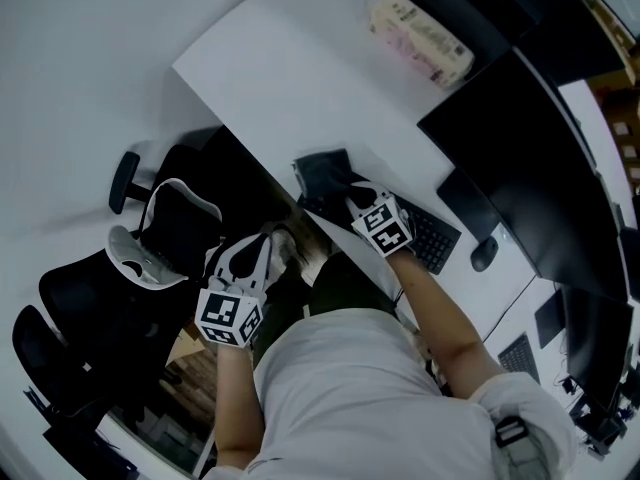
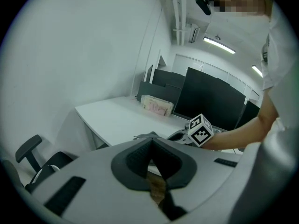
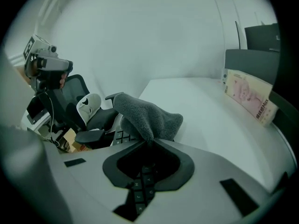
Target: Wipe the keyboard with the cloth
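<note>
Jaws of your right gripper [image 3: 150,143] pinch the grey fleecy cloth [image 3: 145,113] over the black keyboard [image 3: 140,190]; your left gripper [image 2: 152,141] is pressed together, holding nothing

Your cloth [image 1: 325,176] sits on the 10 o'clock end of the keyboard [image 1: 437,240], at the near edge of the surface [image 1: 290,68], pinched in the fingers of your right gripper [image 1: 340,193]. The mouse [image 1: 484,254] is just beside the keyboard, 4 o'clock. The monitor [image 1: 520,158] is behind both, 3 o'clock. The pack [image 1: 420,38] is at 1 o'clock, well apart. At 7 o'clock, off the surface, is your left gripper [image 1: 272,253], with the chair [image 1: 160,233] beside it at 9 o'clock.
</note>
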Available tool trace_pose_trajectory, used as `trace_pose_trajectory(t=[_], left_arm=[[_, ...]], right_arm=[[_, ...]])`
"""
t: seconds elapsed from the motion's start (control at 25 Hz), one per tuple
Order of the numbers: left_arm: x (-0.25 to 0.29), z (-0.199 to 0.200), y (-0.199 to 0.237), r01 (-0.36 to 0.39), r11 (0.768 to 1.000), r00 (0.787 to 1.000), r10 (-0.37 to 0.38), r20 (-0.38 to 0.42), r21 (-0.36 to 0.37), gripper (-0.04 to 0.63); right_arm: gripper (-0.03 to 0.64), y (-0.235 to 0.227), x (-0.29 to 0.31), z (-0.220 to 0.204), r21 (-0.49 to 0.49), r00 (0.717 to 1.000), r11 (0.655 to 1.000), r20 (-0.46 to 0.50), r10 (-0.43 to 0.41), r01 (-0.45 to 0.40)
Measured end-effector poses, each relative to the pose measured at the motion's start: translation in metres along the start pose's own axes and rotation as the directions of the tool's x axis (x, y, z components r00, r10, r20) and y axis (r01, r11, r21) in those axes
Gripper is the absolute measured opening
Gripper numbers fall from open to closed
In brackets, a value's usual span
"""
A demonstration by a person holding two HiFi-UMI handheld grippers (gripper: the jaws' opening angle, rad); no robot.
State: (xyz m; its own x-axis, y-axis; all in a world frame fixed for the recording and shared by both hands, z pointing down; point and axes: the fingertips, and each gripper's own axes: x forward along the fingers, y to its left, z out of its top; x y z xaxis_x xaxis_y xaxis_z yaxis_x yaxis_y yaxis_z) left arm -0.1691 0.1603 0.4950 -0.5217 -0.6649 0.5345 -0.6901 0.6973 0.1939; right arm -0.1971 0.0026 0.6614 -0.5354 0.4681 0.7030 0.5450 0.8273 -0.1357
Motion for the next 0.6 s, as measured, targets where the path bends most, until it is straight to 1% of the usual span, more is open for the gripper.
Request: trace_pose_trajectory(t=[0.12, 0.28, 0.6], left_arm=[[0.008, 0.002, -0.003, 0.039, 0.999, 0.999, -0.039, -0.006, 0.017, 0.002], [0.02, 0.008, -0.007, 0.096, 0.994, 0.995, -0.096, -0.012, 0.044, 0.003], [0.048, 0.015, -0.022, 0.199, 0.977, 0.98, -0.197, -0.038, 0.079, 0.003]], right_arm=[[0.054, -0.005, -0.006, -0.014, 0.029, 1.0, 0.999, -0.016, -0.027, 0.028], [0.054, -0.014, -0.021, -0.023, 0.071, 0.997, 0.995, -0.012, -0.076, 0.077], [0.054, -0.029, -0.057, -0.059, 0.17, 0.986, 0.971, -0.025, -0.164, 0.166]])
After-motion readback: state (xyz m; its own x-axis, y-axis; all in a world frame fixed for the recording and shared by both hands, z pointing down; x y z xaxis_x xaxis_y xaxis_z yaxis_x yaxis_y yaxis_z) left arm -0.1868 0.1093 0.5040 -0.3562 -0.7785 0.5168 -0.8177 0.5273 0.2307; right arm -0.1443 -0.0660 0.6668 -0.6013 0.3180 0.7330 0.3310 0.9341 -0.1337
